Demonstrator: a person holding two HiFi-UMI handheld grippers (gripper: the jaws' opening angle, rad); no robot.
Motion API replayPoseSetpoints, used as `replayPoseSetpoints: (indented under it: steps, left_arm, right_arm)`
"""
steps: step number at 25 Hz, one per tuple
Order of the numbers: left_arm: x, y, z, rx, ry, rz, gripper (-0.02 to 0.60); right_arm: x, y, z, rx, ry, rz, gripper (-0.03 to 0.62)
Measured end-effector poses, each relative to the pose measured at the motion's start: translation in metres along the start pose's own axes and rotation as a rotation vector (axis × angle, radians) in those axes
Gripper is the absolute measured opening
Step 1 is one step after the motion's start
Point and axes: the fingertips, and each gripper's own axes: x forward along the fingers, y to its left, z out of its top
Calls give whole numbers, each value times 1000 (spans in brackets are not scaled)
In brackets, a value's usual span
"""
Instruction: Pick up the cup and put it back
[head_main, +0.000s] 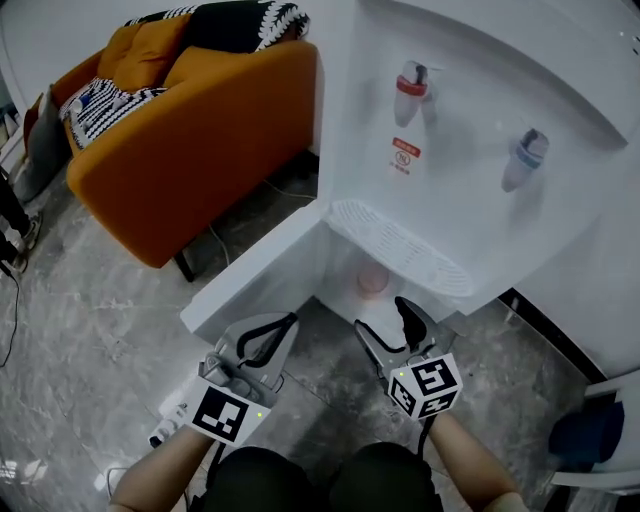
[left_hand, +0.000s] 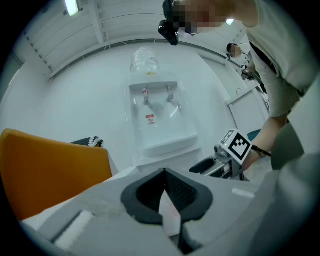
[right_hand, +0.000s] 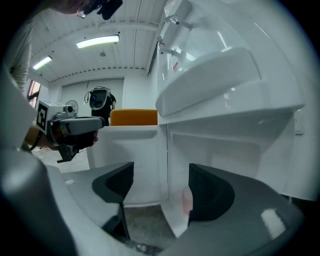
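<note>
A pale pink cup (head_main: 372, 282) stands inside the open lower compartment of the white water dispenser (head_main: 450, 150). My right gripper (head_main: 384, 318) is just in front of that compartment, open and empty, pointing at the cup. In the right gripper view the cup (right_hand: 186, 200) shows beyond the jaws, partly hidden by the right pad (right_hand: 210, 192). My left gripper (head_main: 290, 322) hovers low beside the swung-out compartment door (head_main: 260, 275), its pads closed together on nothing. Between the dark pads of the left gripper (left_hand: 165, 192) only a thin pale sliver shows.
An orange sofa (head_main: 190, 130) with patterned cushions stands to the left on the marbled floor. The dispenser's drip tray (head_main: 400, 245) juts out above the compartment, under a red tap (head_main: 410, 90) and a blue tap (head_main: 525, 155). A white chair holding something blue (head_main: 590, 435) is at right.
</note>
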Motion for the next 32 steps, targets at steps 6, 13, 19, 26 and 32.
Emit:
replayPoseSetpoints:
  steps: [6, 13, 19, 26, 32]
  left_arm:
    - [33, -1, -23, -40, -35, 7, 2]
    - [66, 20, -50, -74, -37, 51, 2]
    - [90, 24, -88, -37, 21, 47, 2]
    - [97, 20, -117, -81, 92, 21, 2]
    - [97, 14, -121, -73, 115, -15, 2]
  right_arm:
    - [36, -30, -28, -11, -18, -105, 379]
    - [82, -69, -69, 31, 27, -235, 397]
    - [113, -99, -104, 43, 110, -288, 411]
    - [136, -109, -141, 84, 196, -318, 442]
    - [138, -118, -145, 77, 220, -348, 391]
